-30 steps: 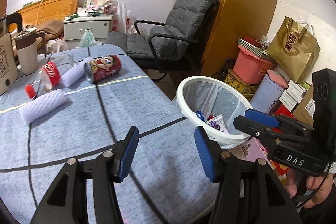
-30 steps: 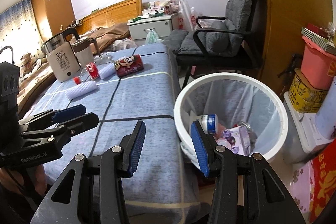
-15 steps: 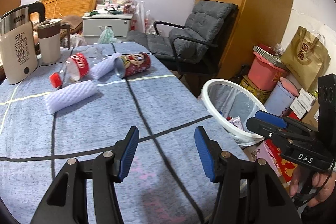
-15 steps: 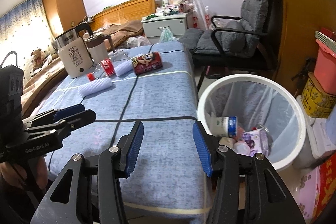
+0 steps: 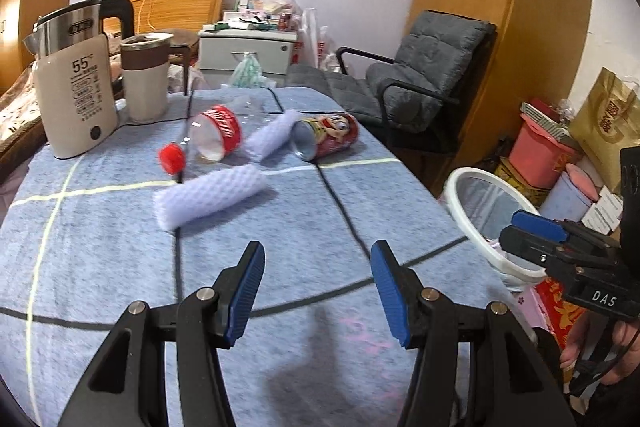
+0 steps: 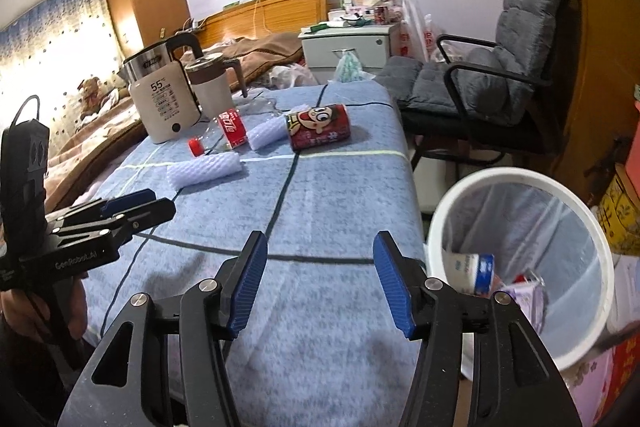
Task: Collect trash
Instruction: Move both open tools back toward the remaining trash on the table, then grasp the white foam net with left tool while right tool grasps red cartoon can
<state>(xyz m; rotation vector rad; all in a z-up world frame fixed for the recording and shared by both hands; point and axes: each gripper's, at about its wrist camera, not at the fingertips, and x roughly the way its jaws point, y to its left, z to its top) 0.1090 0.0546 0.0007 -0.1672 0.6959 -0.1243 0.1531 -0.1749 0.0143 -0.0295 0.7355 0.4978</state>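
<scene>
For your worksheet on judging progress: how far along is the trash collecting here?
Done: some packaging lies in the bin. In hand: nothing; the left hand-held gripper is open and empty, the right empty, jaws opening. Left on the table: bottle, can, two foam rolls.

Left hand-held gripper [image 5: 317,281] empty — above tablecloth [image 5: 100,247].

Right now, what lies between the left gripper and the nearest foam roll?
In the left wrist view, only bare blue cloth lies between the left gripper, jaws open, and the nearest foam roll.
</scene>
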